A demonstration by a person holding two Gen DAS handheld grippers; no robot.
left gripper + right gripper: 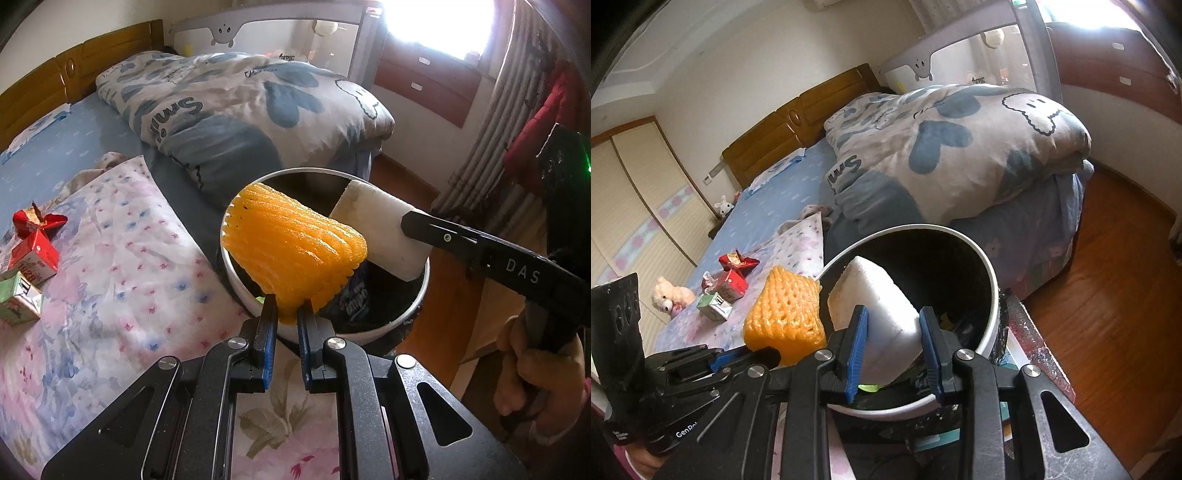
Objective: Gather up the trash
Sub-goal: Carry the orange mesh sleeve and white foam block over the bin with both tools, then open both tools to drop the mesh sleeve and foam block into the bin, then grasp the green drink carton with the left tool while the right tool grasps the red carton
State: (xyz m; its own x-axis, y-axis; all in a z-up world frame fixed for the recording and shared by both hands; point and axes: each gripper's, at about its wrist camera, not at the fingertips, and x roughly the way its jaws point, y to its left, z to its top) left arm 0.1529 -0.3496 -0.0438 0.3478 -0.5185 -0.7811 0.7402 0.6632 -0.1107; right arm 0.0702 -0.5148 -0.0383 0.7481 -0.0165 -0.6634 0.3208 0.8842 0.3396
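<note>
My left gripper (287, 308) is shut on an orange foam fruit net (295, 251) and holds it over the near rim of a white trash bin (255, 295) with a black liner. My right gripper (894, 325) is shut on a white foam block (875, 306), held over the same bin (991, 317); the block also shows in the left wrist view (380, 229). The net appears left of the block in the right wrist view (783, 314). Red cartons and wrapper (33, 243) and a green carton (18, 299) lie on the bed.
The bin stands beside the bed, which carries a flowered pink pillow (110, 258) and a bunched grey-blue quilt (236, 110). Wooden floor (1108, 295) lies to the right. A curtain (491, 147) and drawers (428, 85) are beyond. A plush toy (670, 295) sits on the bed.
</note>
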